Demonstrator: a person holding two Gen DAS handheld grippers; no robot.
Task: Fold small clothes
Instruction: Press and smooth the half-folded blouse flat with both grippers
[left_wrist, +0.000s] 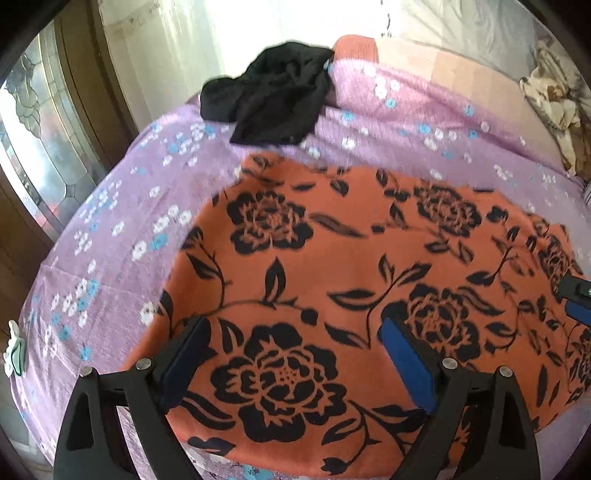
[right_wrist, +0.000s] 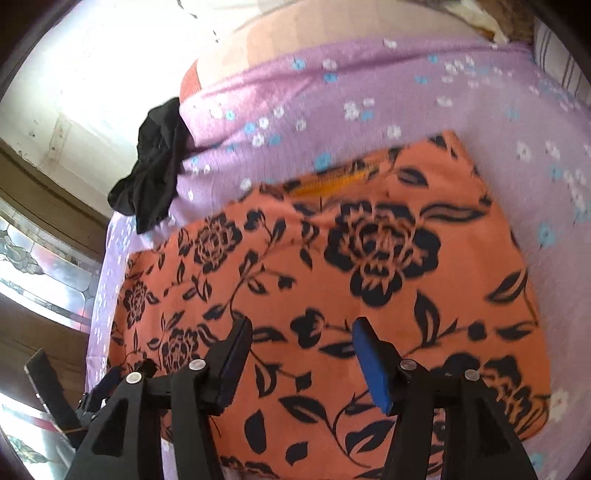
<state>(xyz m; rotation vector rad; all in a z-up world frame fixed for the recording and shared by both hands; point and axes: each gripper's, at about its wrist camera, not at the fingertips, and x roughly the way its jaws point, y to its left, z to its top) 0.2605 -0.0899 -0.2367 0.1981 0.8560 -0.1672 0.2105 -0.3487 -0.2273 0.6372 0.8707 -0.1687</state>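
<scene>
An orange garment with black flowers (left_wrist: 351, 266) lies spread flat on the lilac flowered bedsheet (left_wrist: 122, 221). My left gripper (left_wrist: 295, 332) is open just above its near part, holding nothing. My right gripper (right_wrist: 301, 332) is open above the same garment (right_wrist: 351, 258), also empty. The right gripper's tip shows at the right edge of the left wrist view (left_wrist: 576, 295). Part of the left gripper shows at the lower left of the right wrist view (right_wrist: 110, 387). A crumpled black garment (left_wrist: 273, 96) lies at the bed's far left edge; it also shows in the right wrist view (right_wrist: 155, 166).
The bed's left edge drops off beside a wooden door with patterned glass (left_wrist: 44, 147). A bright curtain (left_wrist: 177, 44) hangs behind the bed. A brown and cream blanket (left_wrist: 554, 99) sits at the far right. A striped pillow (right_wrist: 561, 70) lies at the right.
</scene>
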